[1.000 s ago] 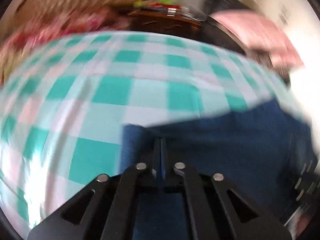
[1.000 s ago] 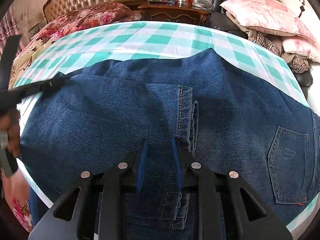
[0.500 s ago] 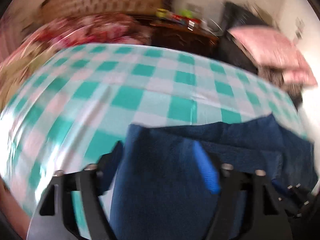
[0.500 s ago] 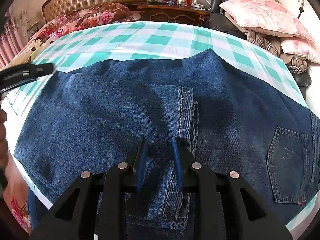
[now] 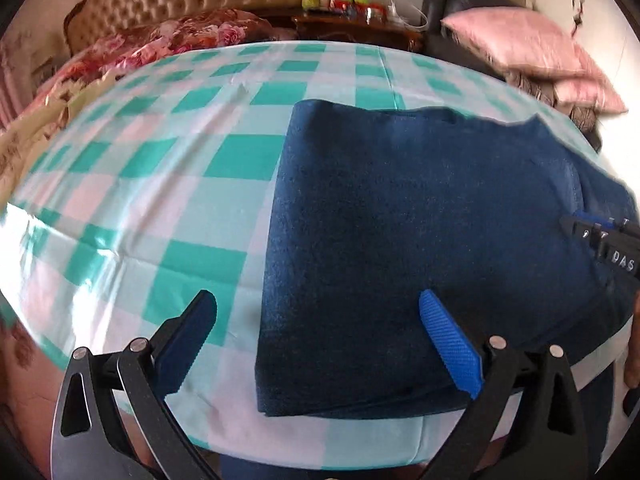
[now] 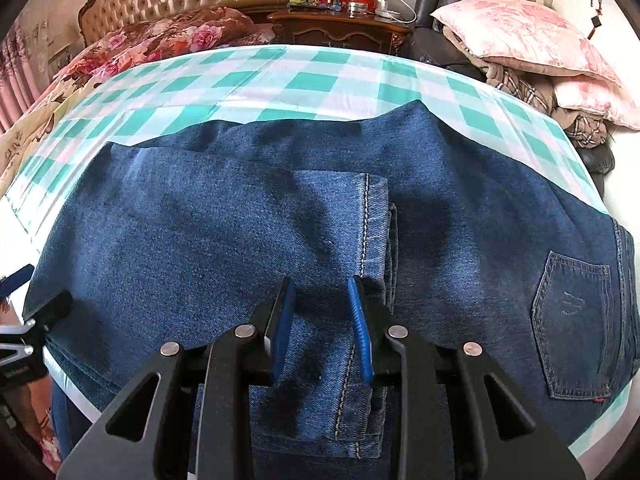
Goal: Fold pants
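Blue jeans (image 6: 200, 240) lie folded on the green-checked tablecloth (image 6: 280, 80), legs doubled over so the stitched hem (image 6: 366, 220) rests mid-cloth and a back pocket (image 6: 572, 320) shows at right. My right gripper (image 6: 320, 288) sits low over the hem with its jaws a narrow gap apart and opening. Flat denim lies between them, not pinched. In the left wrist view the jeans' folded left edge (image 5: 280, 240) lies flat. My left gripper (image 5: 316, 302) straddles that edge, jaws wide and still opening, holding nothing. The right gripper (image 5: 600, 240) shows at the right edge of that view.
Behind the table are a bed with floral bedding (image 6: 160, 40), a dark wooden nightstand (image 6: 340, 24) with small bottles, and pink pillows (image 6: 520, 40) piled on a dark chair. A hand (image 5: 632, 340) shows at the right edge. The table's front edge (image 5: 320, 440) is close below the grippers.
The left gripper, shut on the jeans' fold a second ago, has let go, opened wide and drawn back. The fold now lies flat. The right gripper stayed put, its gap slightly wider.
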Available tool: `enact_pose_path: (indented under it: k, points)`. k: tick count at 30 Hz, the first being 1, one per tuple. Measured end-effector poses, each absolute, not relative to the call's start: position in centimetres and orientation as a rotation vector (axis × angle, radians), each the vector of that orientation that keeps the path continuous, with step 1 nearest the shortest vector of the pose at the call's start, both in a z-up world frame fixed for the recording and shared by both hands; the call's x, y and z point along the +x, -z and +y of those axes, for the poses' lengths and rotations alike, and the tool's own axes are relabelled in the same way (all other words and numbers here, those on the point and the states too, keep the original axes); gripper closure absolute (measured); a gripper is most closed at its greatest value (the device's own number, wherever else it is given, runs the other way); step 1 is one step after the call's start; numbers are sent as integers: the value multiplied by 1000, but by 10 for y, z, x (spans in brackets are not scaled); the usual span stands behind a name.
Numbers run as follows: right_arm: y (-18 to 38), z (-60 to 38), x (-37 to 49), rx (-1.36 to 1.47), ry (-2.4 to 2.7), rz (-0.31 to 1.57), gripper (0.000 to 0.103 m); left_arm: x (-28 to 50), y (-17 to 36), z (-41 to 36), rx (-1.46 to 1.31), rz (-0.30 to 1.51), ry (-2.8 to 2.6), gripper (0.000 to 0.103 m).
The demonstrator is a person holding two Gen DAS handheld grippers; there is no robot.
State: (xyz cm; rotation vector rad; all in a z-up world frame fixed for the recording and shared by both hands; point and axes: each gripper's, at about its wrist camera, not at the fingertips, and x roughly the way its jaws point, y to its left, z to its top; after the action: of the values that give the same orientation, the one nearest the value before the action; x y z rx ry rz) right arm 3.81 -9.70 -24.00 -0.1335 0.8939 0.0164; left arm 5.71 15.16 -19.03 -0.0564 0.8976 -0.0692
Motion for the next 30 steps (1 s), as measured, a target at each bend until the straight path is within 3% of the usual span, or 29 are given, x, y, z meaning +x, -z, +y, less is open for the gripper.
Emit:
enact_pose_path:
  k: [2, 3, 4, 5, 17, 19, 22, 30]
  points:
    - [239, -98, 39, -110, -26, 904, 71, 54, 193, 152, -49, 880, 78, 2]
    - [238, -100, 40, -67, -77, 919, 52, 54, 196, 150, -23, 878, 84, 2]
    - [237, -100, 40, -24, -152, 939, 17, 54, 196, 151, -22, 876, 84, 1]
    - [236, -97, 39, -1, -193, 950, 7, 54, 197, 153, -33, 884, 85, 1]
    - [189, -100, 70, -154, 134, 820, 5, 56, 197, 154, -39, 888, 75, 1]
    - [187, -102, 78, -149, 133, 803, 5, 51, 191, 156, -36, 856, 52, 17]
    - [192, -99, 85, -133, 123, 796, 5, 37, 176, 152, -2, 772, 57, 26]
    - [224, -78, 90, -148, 86, 877, 5, 31, 192, 143, -9, 833, 82, 29]
